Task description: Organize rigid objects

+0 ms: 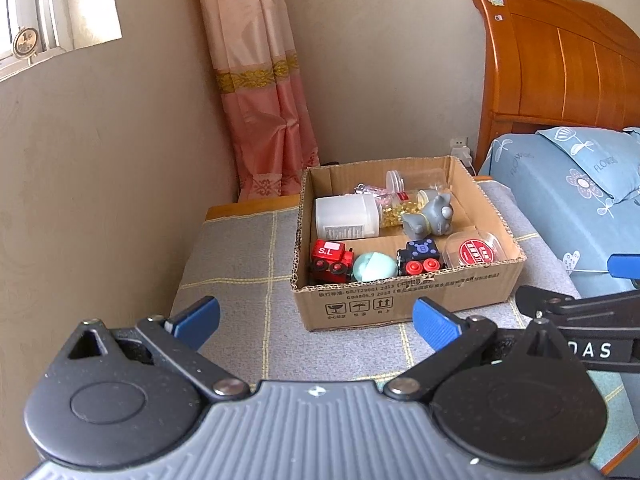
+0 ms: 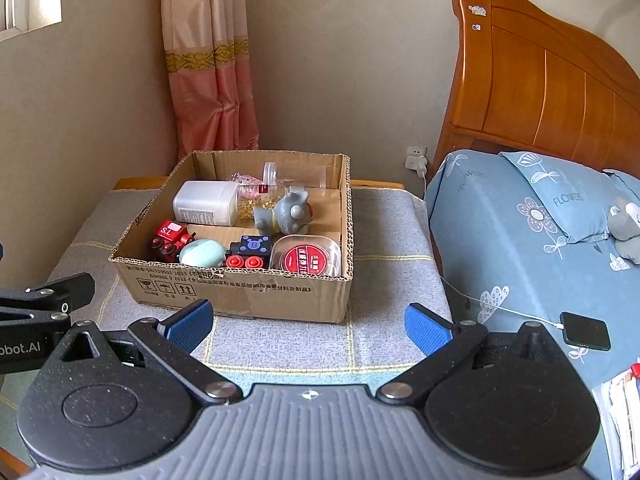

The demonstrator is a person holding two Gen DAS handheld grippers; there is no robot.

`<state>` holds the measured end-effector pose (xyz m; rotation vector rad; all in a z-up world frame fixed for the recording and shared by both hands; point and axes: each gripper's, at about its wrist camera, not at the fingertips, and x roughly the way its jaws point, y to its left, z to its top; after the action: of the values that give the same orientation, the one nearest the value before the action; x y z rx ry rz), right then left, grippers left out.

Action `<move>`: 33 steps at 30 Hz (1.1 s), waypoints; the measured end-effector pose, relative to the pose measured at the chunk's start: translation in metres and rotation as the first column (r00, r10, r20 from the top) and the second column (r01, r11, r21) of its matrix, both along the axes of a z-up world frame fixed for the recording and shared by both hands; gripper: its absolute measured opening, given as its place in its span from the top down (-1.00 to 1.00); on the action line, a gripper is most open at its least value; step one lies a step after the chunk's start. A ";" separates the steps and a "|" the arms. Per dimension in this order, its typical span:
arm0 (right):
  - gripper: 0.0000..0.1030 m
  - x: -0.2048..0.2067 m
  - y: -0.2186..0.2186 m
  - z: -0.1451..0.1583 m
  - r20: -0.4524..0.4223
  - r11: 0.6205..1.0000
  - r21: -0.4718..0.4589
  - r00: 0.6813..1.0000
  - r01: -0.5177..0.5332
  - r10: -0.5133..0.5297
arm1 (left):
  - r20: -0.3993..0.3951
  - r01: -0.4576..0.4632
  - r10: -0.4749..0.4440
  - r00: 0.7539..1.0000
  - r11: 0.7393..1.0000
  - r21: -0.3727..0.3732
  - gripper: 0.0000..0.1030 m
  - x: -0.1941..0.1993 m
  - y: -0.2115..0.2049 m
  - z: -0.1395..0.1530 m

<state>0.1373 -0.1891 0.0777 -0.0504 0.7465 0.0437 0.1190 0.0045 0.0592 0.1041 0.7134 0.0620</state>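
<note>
in the left wrist view, the left gripper (image 1: pixel 316 322) fills the bottom of the frame, its jaws spread wide and holding nothing. in the centre stands an open cardboard box (image 1: pixel 404 300) on the desk (image 1: pixel 240 256), which has a grey checked cloth. inside the box, along the near wall, there are a red toy train (image 1: pixel 330 259), a pale green egg (image 1: pixel 374 266), a black toy car (image 1: pixel 420 258) with red wheels and a round red-lidded container (image 1: pixel 476 250). behind them lie a white bottle (image 1: pixel 346 216) on its side and a grey toy elephant (image 1: pixel 430 218). a pink curtain (image 1: pixel 260 80) hangs at the upper middle, and the bed (image 1: pixel 560 200) is at the right.

in the right wrist view, the right gripper (image 2: pixel 308 322) is at the bottom, jaws also spread apart and empty. the box (image 2: pixel 248 292) sits in the centre left of the frame, with the same things inside. a black phone (image 2: pixel 586 330) on a white cable lies on the bed (image 2: pixel 500 240) at the lower right.
</note>
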 end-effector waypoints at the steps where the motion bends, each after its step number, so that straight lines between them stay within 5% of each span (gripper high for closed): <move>1: -1.00 0.000 0.000 0.000 -0.001 1.000 0.000 1.000 0.000 0.000 | 0.001 0.002 -0.002 1.000 1.000 -0.002 -0.99 0.000 0.000 0.000; 33: -1.00 -0.001 -0.002 0.004 0.010 1.000 -0.003 1.000 0.000 0.000 | 0.011 -0.005 0.006 1.000 1.000 -0.004 -0.99 -0.002 -0.005 0.004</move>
<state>0.1365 -0.1912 0.0813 -0.0533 0.7362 0.0428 0.1165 -0.0009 0.0636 0.0982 0.7031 0.0664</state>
